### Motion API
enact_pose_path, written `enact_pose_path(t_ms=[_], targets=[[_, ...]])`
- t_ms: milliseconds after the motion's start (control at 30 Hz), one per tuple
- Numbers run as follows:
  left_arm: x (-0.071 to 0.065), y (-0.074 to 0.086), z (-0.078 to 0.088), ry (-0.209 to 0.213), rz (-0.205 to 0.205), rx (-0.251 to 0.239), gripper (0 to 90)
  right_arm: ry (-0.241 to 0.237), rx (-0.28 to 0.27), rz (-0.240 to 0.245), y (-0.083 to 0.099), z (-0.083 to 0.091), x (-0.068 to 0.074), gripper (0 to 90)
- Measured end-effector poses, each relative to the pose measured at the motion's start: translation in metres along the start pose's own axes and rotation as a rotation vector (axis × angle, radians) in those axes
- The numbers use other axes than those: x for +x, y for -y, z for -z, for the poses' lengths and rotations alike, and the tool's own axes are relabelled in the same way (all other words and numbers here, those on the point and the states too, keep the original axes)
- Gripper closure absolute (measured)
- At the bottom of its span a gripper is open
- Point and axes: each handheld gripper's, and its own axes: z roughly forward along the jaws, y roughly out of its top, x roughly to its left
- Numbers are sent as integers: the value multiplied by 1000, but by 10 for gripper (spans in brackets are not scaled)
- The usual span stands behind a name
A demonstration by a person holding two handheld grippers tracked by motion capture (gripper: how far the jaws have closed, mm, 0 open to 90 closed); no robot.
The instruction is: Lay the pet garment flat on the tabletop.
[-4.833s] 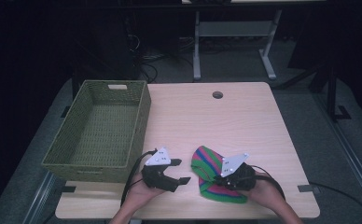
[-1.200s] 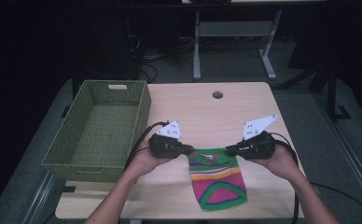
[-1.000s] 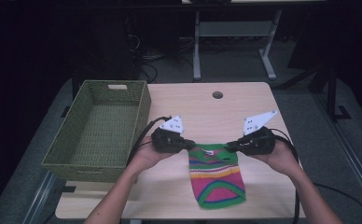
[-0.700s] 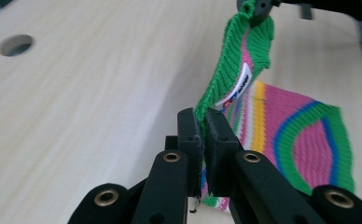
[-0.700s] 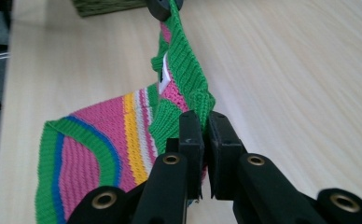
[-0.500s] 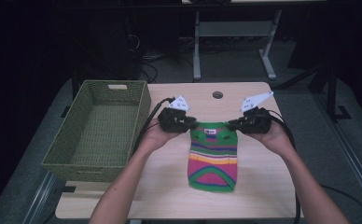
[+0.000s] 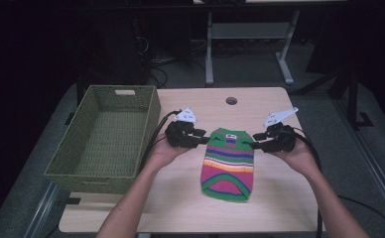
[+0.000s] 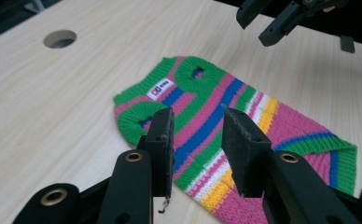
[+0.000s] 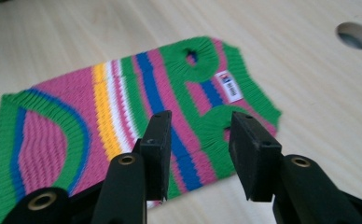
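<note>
Between both sets of jaws lies the sweater (image 7: 228, 163), flat on the table (image 7: 280, 198), collar end toward the far edge. Left gripper (image 8: 198, 135) jaws spread, nothing pinched, hovering over the sweater's near armhole; stripes run past the tips. Right gripper (image 9: 198, 137) jaws spread too, empty, over the other armhole, label just beyond the tips. Basket (image 7: 103, 136) sits well apart, outboard of the left gripper.
</note>
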Motion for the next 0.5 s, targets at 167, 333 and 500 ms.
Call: enact_pose_path(t_ms=[167, 333, 500], targets=[[-9, 12, -12, 41, 1, 33, 664, -39, 42, -16, 9, -9, 10, 575], [-18, 28, -28, 70, 13, 79, 678, -75, 80, -20, 20, -23, 21, 544], [-26, 39, -39, 93, -9, 111, 773, -101, 101, -8, 27, -31, 30, 623]])
